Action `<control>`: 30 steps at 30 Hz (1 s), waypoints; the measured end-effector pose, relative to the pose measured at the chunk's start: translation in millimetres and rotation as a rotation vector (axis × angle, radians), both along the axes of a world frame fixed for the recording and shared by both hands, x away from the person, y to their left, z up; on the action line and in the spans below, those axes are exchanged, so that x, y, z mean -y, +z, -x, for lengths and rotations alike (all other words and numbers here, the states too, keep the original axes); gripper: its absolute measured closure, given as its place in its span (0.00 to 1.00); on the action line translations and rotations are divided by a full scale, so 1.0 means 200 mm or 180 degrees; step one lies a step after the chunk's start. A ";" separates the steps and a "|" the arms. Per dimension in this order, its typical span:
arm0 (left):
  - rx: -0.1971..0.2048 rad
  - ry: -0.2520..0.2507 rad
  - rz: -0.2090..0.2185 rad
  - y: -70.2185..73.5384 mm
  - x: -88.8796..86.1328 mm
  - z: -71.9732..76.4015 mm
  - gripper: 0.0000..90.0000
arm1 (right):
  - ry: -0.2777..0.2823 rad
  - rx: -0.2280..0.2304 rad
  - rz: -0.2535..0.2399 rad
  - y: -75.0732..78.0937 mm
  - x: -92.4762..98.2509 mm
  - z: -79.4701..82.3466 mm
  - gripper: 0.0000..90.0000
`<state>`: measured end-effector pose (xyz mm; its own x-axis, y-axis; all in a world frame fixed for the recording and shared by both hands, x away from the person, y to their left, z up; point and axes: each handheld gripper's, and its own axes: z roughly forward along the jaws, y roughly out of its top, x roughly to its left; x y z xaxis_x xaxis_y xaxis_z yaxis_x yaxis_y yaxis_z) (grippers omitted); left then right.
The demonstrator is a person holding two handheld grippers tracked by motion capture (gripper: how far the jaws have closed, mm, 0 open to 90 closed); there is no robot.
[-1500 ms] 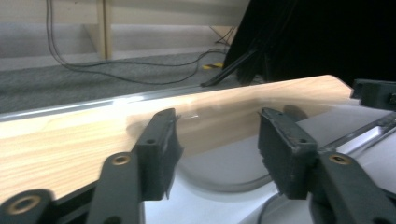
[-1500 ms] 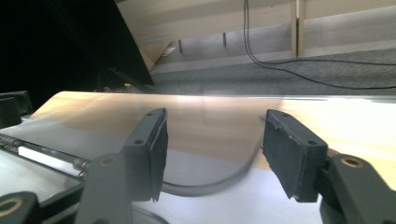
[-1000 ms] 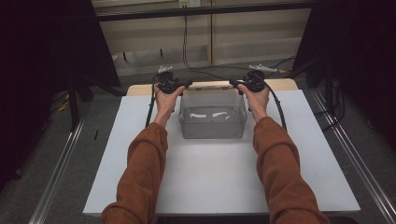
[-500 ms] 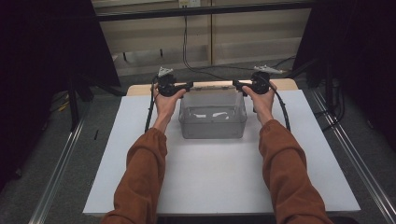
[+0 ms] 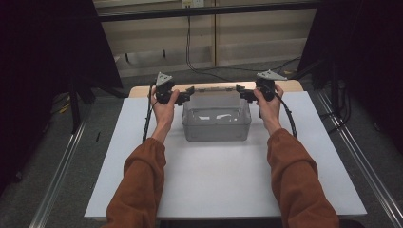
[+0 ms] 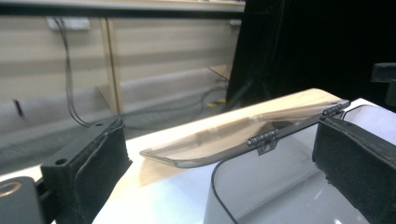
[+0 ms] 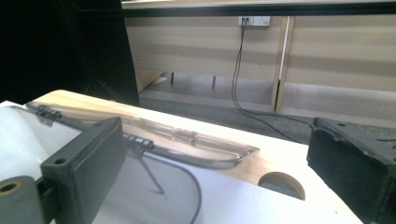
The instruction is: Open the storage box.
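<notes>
A clear plastic box (image 5: 216, 124) stands at the far middle of the white table top (image 5: 218, 180). Its hinged clear lid (image 5: 215, 93) is swung back and lies open behind it. My left gripper (image 5: 188, 94) is level with the lid's left end, pointing inward. Its jaws have just been opening and stand open, off the lid (image 6: 219, 140). My right gripper (image 5: 241, 92) mirrors it at the lid's right end. Its jaws have also just been opening, and the lid (image 7: 196, 142) lies ahead of them, untouched. In the left gripper view the lid's small hinges (image 6: 263, 138) are visible.
A wooden strip (image 5: 142, 90) borders the table's far edge, with a round hole (image 7: 281, 184) in it near my right gripper. Metal rails (image 5: 57, 175) run along both sides of the table. Cables (image 5: 190, 47) hang by the back wall.
Both hands have drawn apart, outward from the lid's ends. The jaws of both grippers stand wider than before, and the lid rests open by itself.
</notes>
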<state>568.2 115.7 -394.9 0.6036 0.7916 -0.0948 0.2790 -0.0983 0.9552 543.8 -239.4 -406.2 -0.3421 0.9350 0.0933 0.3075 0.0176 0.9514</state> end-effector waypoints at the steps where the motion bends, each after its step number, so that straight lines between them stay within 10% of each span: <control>1: 0.0038 -0.0012 -0.0004 0.00 -0.01 0.01 0.05 | 0.0007 0.0023 0.0016 0.01 0.00 0.01 0.04; 18: 0.0427 -0.0030 -0.0004 0.03 -0.04 0.25 0.04 | -0.0021 0.0247 0.0049 0.05 0.03 0.26 0.01; 30: 0.0428 -0.0128 0.0114 0.05 -0.11 0.43 0.04 | 0.0006 0.0407 0.0145 0.06 0.01 0.43 0.00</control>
<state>482.6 136.9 -385.3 0.6440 0.7640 -0.0387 0.1447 -0.0720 0.9868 458.1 -241.0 -394.9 -0.3503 0.9366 0.0064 0.1838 0.0621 0.9810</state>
